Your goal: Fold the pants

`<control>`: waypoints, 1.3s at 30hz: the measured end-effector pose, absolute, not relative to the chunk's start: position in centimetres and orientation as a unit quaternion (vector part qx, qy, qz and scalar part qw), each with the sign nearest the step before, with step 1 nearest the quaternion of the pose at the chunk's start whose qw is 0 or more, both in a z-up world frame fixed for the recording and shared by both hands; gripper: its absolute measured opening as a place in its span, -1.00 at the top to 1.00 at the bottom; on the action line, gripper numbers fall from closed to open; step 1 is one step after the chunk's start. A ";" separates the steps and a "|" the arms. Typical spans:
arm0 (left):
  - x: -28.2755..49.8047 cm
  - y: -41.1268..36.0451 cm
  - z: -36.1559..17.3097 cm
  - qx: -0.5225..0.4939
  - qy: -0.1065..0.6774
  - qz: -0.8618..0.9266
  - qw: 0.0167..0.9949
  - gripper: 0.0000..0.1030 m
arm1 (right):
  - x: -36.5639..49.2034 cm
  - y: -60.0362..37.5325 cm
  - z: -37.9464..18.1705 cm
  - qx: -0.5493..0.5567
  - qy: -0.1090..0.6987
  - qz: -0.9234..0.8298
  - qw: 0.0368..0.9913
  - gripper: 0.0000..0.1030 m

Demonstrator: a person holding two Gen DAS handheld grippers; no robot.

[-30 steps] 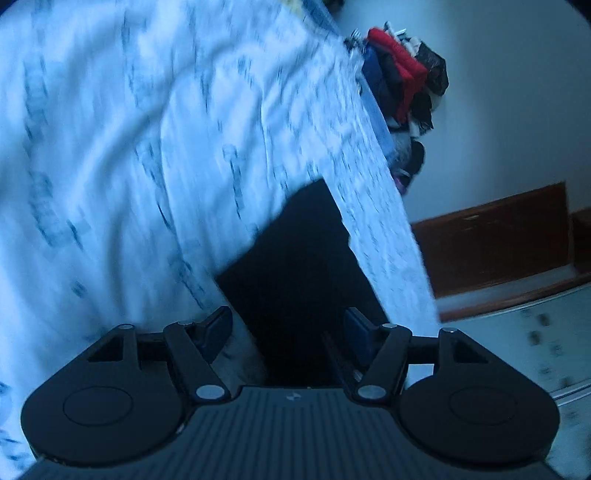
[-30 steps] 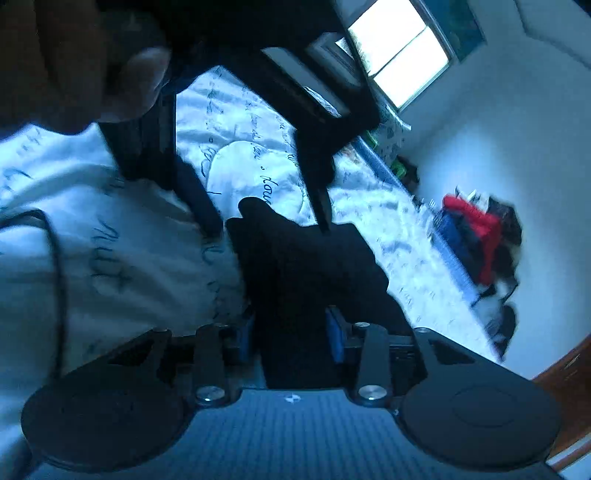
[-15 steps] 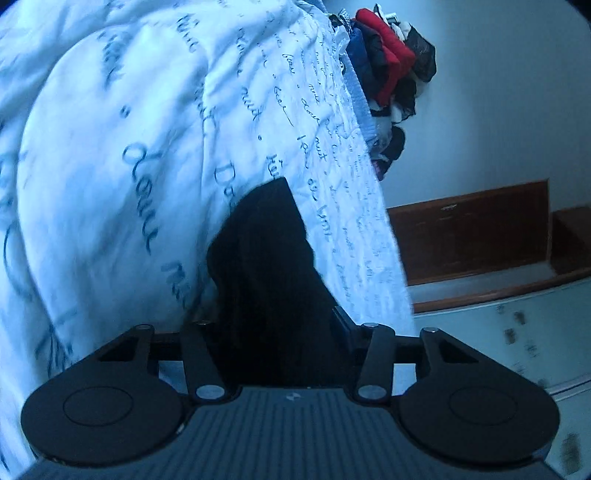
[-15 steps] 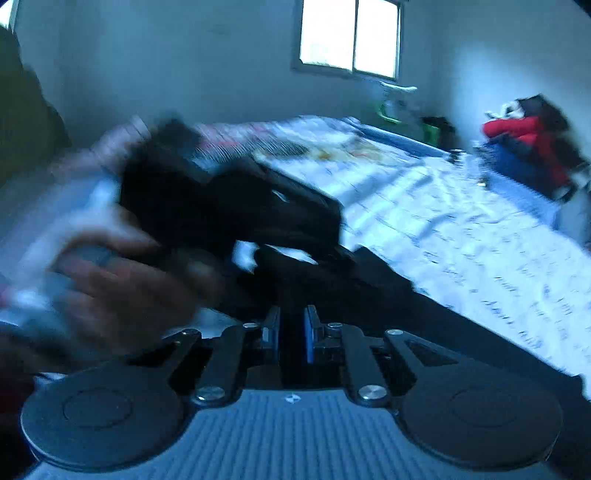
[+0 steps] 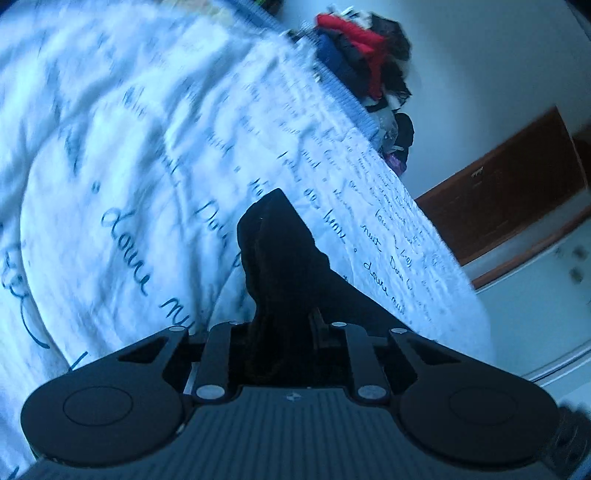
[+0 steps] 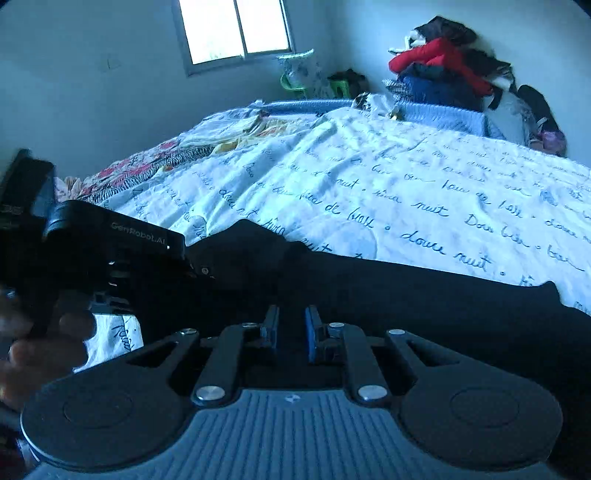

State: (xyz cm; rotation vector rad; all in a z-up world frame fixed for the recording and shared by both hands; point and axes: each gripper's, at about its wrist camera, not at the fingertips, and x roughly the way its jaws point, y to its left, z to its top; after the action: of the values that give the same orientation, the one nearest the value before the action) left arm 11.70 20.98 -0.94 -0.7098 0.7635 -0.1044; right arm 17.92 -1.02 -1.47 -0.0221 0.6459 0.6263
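Observation:
The black pants point(image 6: 424, 291) lie on a white bedspread with dark script point(image 6: 406, 177). In the right wrist view they stretch from my gripper toward the right. My right gripper point(image 6: 291, 326) is shut on the pants' near edge, its blue pads close together. My left gripper point(image 5: 280, 332) is shut on a bunched part of the pants point(image 5: 284, 251), which hides its fingertips. The left gripper's body point(image 6: 110, 243), held in a hand, shows at the left of the right wrist view, right beside the right gripper.
A heap of clothes with a red garment point(image 6: 439, 59) stands past the bed's far edge, also in the left wrist view point(image 5: 362, 51). Patterned bedding point(image 6: 155, 166) lies at the bed's far left. A window point(image 6: 236, 26) is behind. Brown wooden furniture point(image 5: 509, 184) stands beside the bed.
Both grippers closed on the pants. The right gripper swung from looking down at the bed to looking level across it, and the pants now stretch to its right.

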 end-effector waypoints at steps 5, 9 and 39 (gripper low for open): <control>9.1 16.8 2.2 -0.243 0.323 -0.020 0.914 0.54 | 16.9 -1.2 -2.0 0.007 0.317 0.316 0.894 0.72; 6.8 13.1 4.7 -0.181 0.292 -0.021 0.939 0.55 | 15.5 -2.3 -0.8 0.032 0.288 0.334 0.897 0.72; 2.7 -11.3 9.4 -0.032 0.221 -0.232 0.947 0.50 | 7.9 -24.7 3.2 0.173 0.191 0.156 0.953 0.72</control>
State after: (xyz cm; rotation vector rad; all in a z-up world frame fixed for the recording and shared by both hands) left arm 2.72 -11.25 9.42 -0.0649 0.4492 -0.4733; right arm 7.88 -24.74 3.20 0.3522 0.3886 0.3170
